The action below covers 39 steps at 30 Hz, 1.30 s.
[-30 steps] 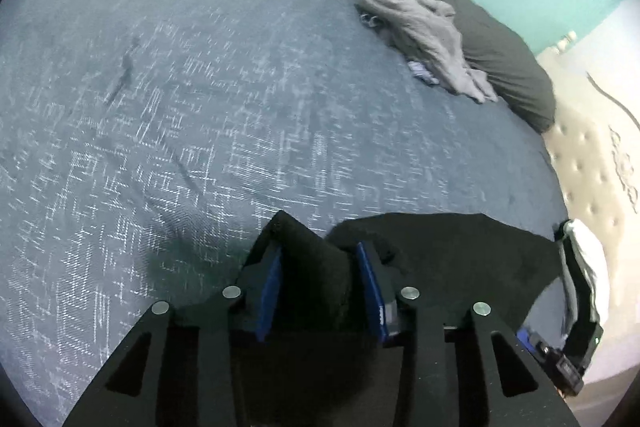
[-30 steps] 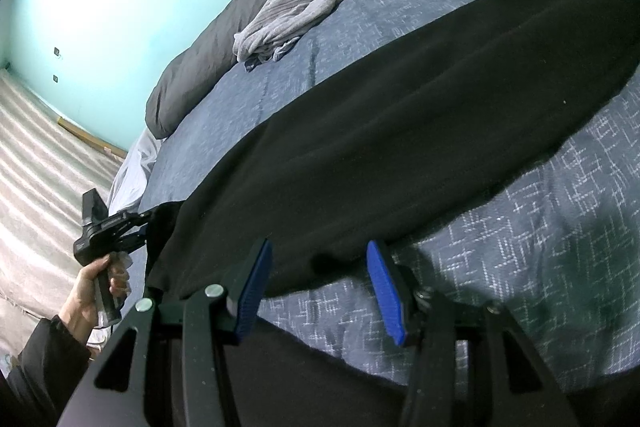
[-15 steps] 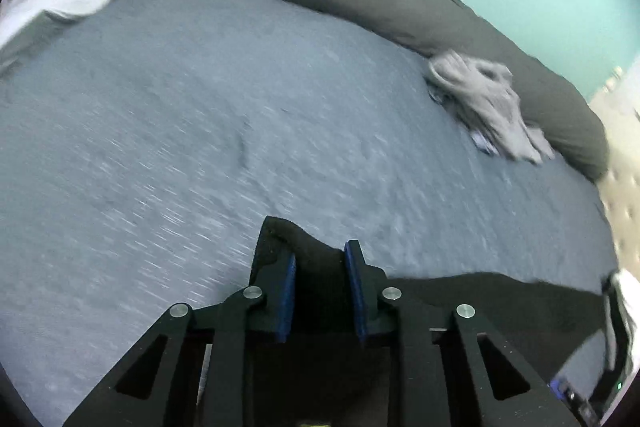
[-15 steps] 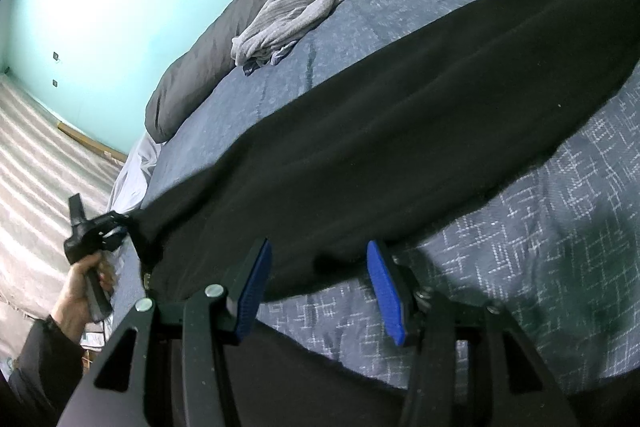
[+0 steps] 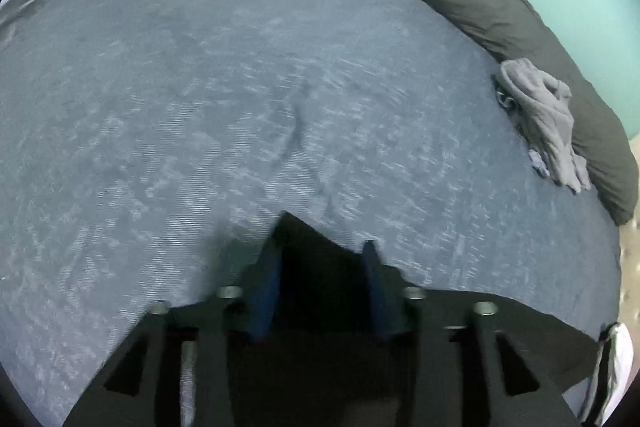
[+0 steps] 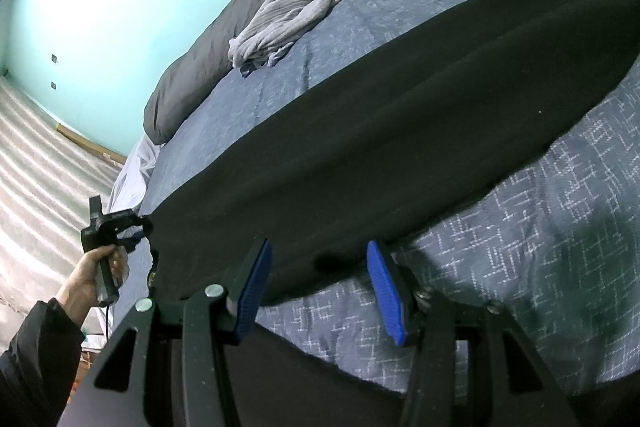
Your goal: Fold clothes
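Black garment (image 6: 400, 131) lies as a long band across the blue patterned bedspread (image 6: 540, 227), running from the lower left to the upper right of the right wrist frame; its near hem sits between the 2 blue pads of the right gripper (image 6: 318, 285); those jaws stand wide apart and clamp nothing. Left gripper (image 5: 320, 283), bottom centre of its own frame, has a peaked corner of the same black cloth (image 5: 316, 255) between its pads; the frame is blurred, and whether the jaws pinch the cloth cannot be told. In the right wrist frame, lower left, a hand (image 6: 90, 277) holds that tool's handle at the garment's end. A crumpled grey garment (image 6: 288, 15) rests at upper centre against a dark grey rolled duvet (image 6: 200, 67).
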Each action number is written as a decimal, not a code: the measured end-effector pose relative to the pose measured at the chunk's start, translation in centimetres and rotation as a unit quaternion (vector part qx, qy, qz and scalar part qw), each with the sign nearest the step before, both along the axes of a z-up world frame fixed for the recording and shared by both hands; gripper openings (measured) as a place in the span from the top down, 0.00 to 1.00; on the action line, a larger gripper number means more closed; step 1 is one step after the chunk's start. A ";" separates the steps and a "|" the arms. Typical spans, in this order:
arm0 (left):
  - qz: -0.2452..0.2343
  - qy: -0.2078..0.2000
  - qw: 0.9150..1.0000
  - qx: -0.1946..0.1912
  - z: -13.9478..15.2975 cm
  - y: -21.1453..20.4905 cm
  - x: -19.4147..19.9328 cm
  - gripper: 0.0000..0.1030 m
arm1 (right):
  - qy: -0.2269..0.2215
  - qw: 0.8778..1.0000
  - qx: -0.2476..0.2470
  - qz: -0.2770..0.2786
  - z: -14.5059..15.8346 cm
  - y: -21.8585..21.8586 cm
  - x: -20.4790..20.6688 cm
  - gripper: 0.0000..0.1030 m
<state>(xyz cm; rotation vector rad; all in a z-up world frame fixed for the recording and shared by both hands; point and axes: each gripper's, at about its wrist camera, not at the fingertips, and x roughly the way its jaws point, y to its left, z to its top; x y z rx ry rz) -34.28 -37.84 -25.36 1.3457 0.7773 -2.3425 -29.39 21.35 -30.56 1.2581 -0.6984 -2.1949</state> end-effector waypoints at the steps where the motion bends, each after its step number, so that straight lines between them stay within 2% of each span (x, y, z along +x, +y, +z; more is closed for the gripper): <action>1: 0.003 0.001 1.000 0.002 0.0 -0.4 0.3 0.46 | 0.001 1.000 0.000 0.001 0.0 -0.1 0.0 0.51; 4: 0.000 0.013 1.000 0.000 0.8 -0.9 1.2 0.39 | 0.003 1.000 -0.001 0.003 0.2 -0.2 0.2 0.51; 7: 0.020 0.029 0.999 -0.018 1.8 -1.4 3.0 0.39 | 0.005 1.000 -0.001 0.007 0.3 -0.5 0.3 0.51; 12: 0.006 0.014 1.000 -0.017 1.5 -2.1 4.0 0.39 | 0.008 1.000 0.000 0.013 0.6 -1.0 0.5 0.51; 16: -0.018 -0.004 1.000 -0.007 0.1 -1.8 4.1 0.39 | 0.006 1.000 -0.001 0.012 0.5 -1.0 0.4 0.51; 25: -0.057 -0.022 0.998 -0.004 -1.2 -0.4 7.3 0.39 | 0.007 1.000 -0.011 0.012 1.1 -0.9 0.4 0.51; 34: -0.082 -0.035 0.996 -0.003 0.9 0.7 14.0 0.39 | -0.007 0.998 -0.005 0.057 1.8 -2.6 1.4 0.51; 39: -0.093 -0.040 0.995 0.007 1.7 0.9 18.9 0.39 | -0.008 0.997 -0.015 0.076 3.4 -2.9 2.6 0.51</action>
